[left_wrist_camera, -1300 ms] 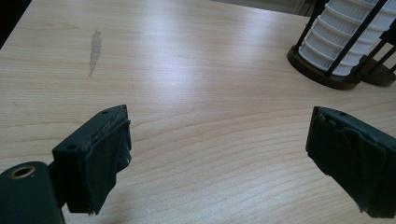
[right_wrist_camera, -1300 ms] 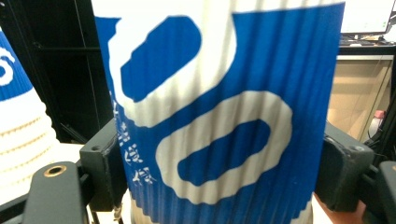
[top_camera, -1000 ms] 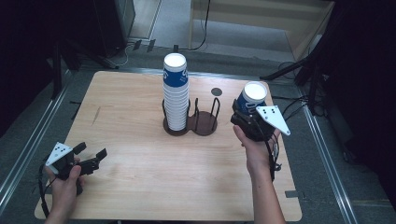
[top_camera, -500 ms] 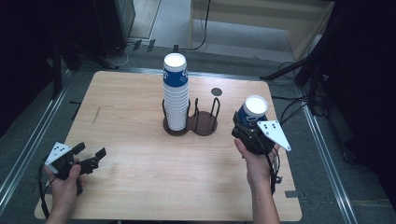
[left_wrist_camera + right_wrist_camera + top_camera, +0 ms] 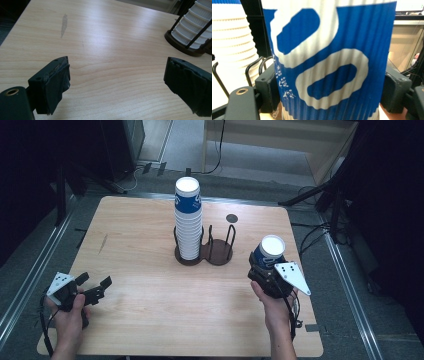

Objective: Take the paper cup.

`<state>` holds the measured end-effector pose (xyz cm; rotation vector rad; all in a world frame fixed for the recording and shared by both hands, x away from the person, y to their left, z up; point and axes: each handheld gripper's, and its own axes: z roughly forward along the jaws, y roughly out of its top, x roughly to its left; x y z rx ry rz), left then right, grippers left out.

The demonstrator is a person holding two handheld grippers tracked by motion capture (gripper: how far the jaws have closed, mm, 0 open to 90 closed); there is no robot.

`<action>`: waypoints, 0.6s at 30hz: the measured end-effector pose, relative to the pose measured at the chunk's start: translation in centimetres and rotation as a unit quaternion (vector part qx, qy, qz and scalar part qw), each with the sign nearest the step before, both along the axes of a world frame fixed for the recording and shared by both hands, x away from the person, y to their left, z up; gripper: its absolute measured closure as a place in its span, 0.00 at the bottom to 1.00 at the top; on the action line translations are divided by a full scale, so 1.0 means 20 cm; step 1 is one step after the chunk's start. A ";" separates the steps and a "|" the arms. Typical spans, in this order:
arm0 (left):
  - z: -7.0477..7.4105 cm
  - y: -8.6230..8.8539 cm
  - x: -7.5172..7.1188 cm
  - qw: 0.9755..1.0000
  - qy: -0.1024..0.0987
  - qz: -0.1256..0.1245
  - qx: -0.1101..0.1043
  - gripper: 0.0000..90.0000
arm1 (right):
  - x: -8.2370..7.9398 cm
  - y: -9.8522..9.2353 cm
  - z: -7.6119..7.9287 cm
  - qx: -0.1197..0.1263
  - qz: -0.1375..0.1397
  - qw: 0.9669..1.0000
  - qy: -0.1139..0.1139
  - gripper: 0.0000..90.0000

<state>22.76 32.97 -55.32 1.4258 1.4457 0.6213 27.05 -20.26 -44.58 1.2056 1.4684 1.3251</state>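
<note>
Since the earlier frame the right gripper (image 5: pixel 267 270) has been brought down and toward the near right part of the table (image 5: pixel 140 235), the paper cup (image 5: pixel 270 252) carried with it; the left gripper (image 5: pixel 92 290) has been kept in place. One loose cup is counted, one tall cup stack (image 5: pixel 188 220), one dark two-ring holder (image 5: pixel 218 251), two grippers. In the right gripper view the blue-and-white cup (image 5: pixel 329 60) is seen upright between the two jaws, clamped on both sides by the pads, its mouth above them. The stack is seated in the holder's left ring; the right ring is seen bare, just left of and beyond the held cup. In the left gripper view the jaws are seen spread wide with nothing between them, only bare wood, the base of the stack (image 5: pixel 192 32) beyond to the right. The held cup is kept near the table's right edge, well apart from the stack; broad open wood is left between the two hands
</note>
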 end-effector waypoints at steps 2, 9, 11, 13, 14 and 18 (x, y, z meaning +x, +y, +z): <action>0.00 0.00 0.00 1.000 -0.001 0.002 0.003 0.08 | 0.00 0.00 -0.01 0.004 0.001 1.000 0.003 0.22; 0.00 0.01 0.00 1.000 -0.006 0.011 -0.006 0.08 | -0.01 0.03 -0.07 -0.006 0.009 1.000 0.018 0.22; 0.00 0.02 0.01 1.000 -0.007 0.011 -0.014 0.08 | -0.01 0.03 -0.08 -0.004 0.008 1.000 0.016 0.22; 0.00 0.03 0.02 1.000 -0.006 0.013 -0.020 0.08 | -0.01 0.03 -0.08 0.001 0.007 1.000 0.017 0.22; 0.00 0.03 0.02 1.000 -0.005 0.018 -0.022 0.08 | -0.02 0.03 -0.08 0.001 0.006 1.000 0.016 0.22; 0.00 0.02 0.03 1.000 -0.007 0.021 -0.006 0.08 | -0.03 0.05 -0.09 0.005 0.006 1.000 0.017 0.22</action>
